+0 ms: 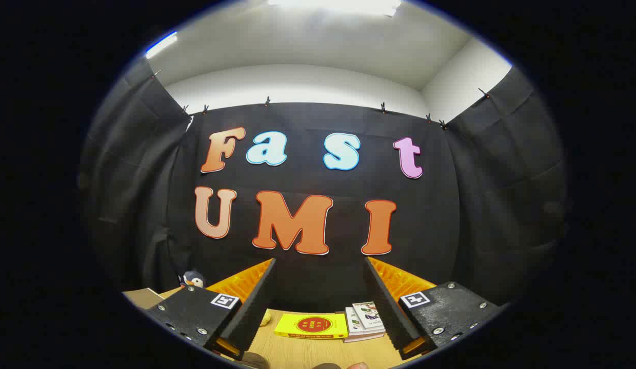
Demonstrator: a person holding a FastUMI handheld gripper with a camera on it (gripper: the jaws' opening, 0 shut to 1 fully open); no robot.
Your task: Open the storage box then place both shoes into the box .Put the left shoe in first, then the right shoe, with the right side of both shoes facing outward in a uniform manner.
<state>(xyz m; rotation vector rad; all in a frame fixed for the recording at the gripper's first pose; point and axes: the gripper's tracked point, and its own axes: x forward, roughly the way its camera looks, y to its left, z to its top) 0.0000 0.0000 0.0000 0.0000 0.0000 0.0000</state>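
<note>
My gripper (320, 262) is raised and tilted up toward the booth's back wall, its two fingers (256, 297) spread wide apart with nothing between them. Below and beyond the fingers lies a wooden table (307, 351). A dark rounded shape (254, 360) and a small bit of another thing (356, 366) peek in at the table's near edge; I cannot tell what they are.
On the table beyond the fingers lie a yellow book (312, 326) and a stack of white books (364, 320) next to it. A small pale yellow thing (265, 318) sits by the left finger. A penguin plush toy (193, 279) stands further left near a cardboard box (143, 297).
</note>
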